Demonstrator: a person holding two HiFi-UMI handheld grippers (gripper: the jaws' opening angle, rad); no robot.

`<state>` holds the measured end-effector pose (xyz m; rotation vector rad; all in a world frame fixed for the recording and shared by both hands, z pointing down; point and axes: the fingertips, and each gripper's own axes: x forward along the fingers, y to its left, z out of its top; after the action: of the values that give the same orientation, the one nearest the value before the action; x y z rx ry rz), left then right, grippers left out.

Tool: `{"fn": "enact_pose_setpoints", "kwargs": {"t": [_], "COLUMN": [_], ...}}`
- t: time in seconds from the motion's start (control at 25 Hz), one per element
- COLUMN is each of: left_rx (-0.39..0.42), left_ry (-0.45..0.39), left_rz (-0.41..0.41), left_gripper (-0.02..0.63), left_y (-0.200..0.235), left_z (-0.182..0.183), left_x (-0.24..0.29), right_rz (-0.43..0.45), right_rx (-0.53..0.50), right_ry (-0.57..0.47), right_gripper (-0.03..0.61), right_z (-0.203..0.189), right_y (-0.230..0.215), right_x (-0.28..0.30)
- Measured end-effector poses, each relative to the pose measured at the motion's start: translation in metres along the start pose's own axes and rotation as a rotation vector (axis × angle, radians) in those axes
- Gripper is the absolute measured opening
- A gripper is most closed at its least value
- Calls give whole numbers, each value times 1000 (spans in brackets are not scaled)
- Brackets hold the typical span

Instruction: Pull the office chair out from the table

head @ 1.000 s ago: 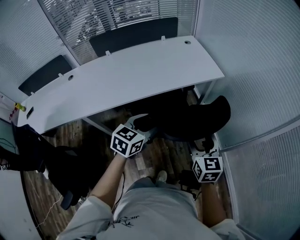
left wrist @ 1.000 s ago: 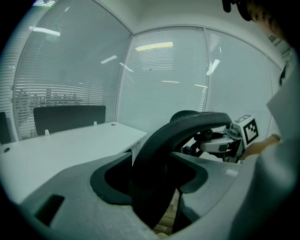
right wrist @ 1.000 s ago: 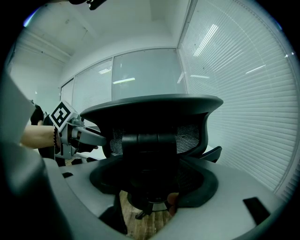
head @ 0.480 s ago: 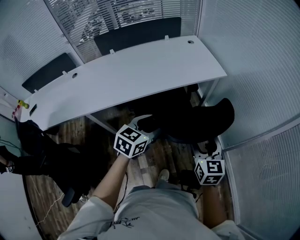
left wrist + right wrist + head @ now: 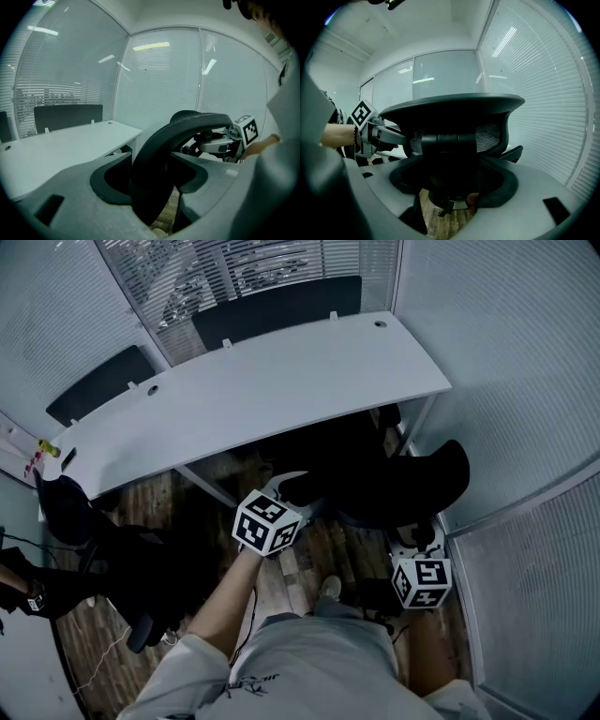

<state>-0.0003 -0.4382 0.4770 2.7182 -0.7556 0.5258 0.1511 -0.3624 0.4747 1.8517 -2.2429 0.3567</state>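
Office chair point(image 5: 412, 479): black, seat tucked partly beneath the table's near edge, at its 5 o'clock end.
Left gripper point(image 5: 289, 486): at the chair's 9 o'clock, jaws clamped on the backrest's curved rim.
Right gripper point(image 5: 415, 542): at the chair's 6 o'clock, jaws clamped on the back's dark central support.
Table point(image 5: 253, 390): white, curved top.
Floor point(image 5: 319, 554): wood planks.

Office chair point(image 5: 403, 479): near side of counter point(image 5: 253, 390), at its right end. Second chair point(image 5: 131, 568): near left, on floor point(image 5: 309, 559).
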Motion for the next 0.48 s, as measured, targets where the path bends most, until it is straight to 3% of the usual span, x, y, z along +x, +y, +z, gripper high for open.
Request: {"fn": "enact_pose_setpoints", "kwargs": {"t": [0.48], "left_rx": [6], "left_ry": [10], "left_rz": [-20], "left_gripper": [239], "left_y": [-17], "left_z": [-9], "left_x": [-16], "right_rz": [-6], "right_rx": [0], "right_ry": [25], "right_gripper": [275], "right_z": [-7], "right_y": [12], "right_x": [-23]}}
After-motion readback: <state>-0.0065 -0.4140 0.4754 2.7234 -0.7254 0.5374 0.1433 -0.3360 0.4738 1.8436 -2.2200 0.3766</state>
